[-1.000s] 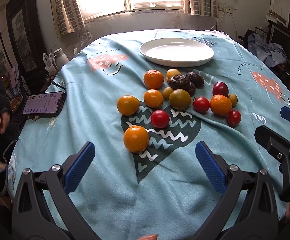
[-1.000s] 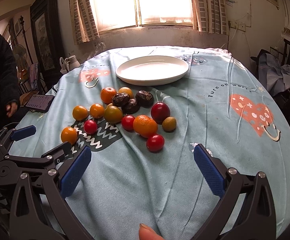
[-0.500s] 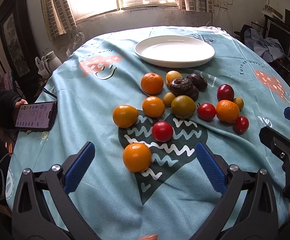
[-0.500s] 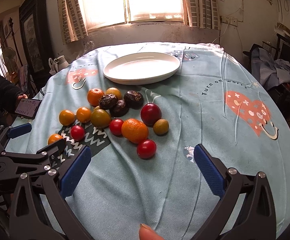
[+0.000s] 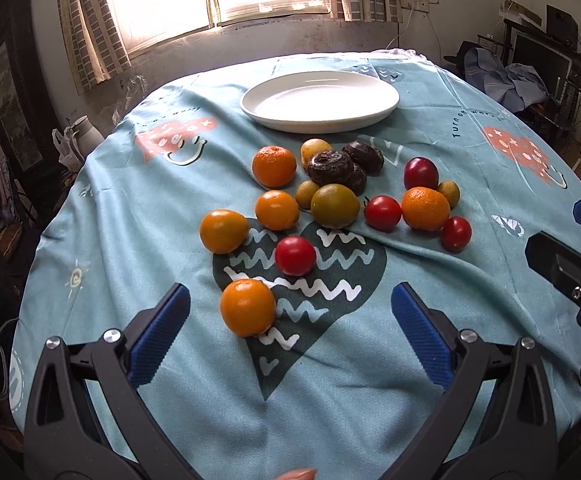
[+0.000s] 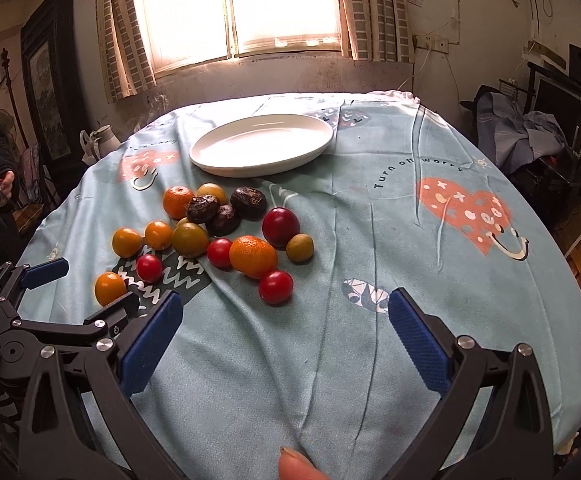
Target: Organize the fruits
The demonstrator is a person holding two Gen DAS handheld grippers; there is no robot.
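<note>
Lying between spread left fingers [image 5: 162,332] (untouched): orange [image 5: 247,307].

The left gripper [image 5: 290,320] hangs low with its 2 fingers spread wide; nothing sits between them. The right gripper [image 6: 284,328] is likewise agape.

Left wrist view: low over the teal printed tablecloth [image 5: 138,208], near its front edge, facing the round white plate [image 5: 319,100] and the window behind it. Right wrist view: alongside to the right, same heading. Shared: plate [image 6: 261,145], fruit cluster, tablecloth.
</note>
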